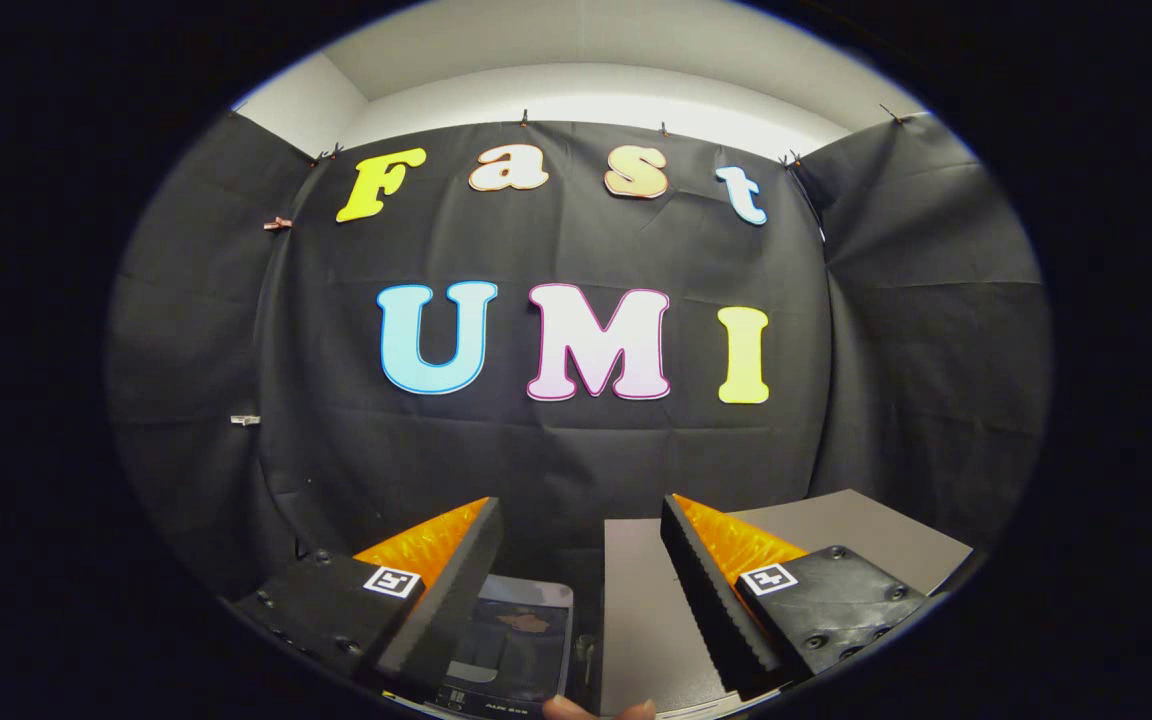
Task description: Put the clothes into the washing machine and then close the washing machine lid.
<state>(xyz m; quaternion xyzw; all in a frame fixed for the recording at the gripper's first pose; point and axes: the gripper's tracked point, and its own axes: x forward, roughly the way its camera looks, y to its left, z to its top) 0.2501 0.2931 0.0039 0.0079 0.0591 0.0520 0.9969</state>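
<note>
Grey tabletop (866,530) under wide-open, empty tongs (581,515)

Black cloth wall (576,440) hangs creased behind my gripper (581,530), whose spread fingers hold nothing; below them, the washing machine (521,640) shows a dark glossy lid framed in pale silver-grey, beside a plain matte grey board (836,530); above, white ceiling (586,50)
</note>
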